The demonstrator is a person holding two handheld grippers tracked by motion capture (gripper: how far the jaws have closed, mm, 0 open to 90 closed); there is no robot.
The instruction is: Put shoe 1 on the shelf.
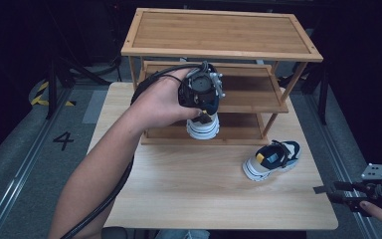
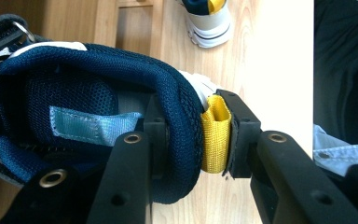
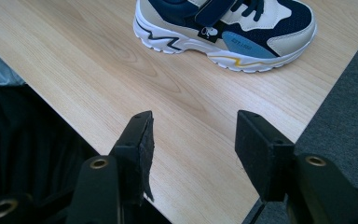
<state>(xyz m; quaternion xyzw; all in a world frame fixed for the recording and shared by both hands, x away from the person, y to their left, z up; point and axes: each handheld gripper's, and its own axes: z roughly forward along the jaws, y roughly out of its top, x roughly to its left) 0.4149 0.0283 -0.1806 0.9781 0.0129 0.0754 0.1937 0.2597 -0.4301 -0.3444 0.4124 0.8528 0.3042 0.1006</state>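
Observation:
My left gripper (image 1: pixel 202 94) is shut on the heel collar of a navy, white and cream sneaker (image 1: pixel 203 125), held at the front of the wooden rack's bottom shelf (image 1: pixel 238 130). In the left gripper view the jaws (image 2: pixel 198 130) pinch the navy mesh heel (image 2: pixel 121 79) beside its yellow pull tab (image 2: pixel 215 133). The matching sneaker (image 1: pixel 271 159) lies on its sole on the table, right of centre, and appears as the second sneaker (image 3: pixel 223 32) ahead of my right gripper (image 3: pixel 193 135). That right gripper (image 1: pixel 331 190) hovers open over the table's right edge with nothing between its jaws.
A three-tier bamboo rack (image 1: pixel 219 32) stands at the back of the light wooden table (image 1: pixel 189 189). Its top and middle shelves (image 1: pixel 251 89) hold nothing. Grey floor (image 3: pixel 345 93) lies beyond the table's right edge. A black cable (image 1: pixel 104 199) trails from the left gripper.

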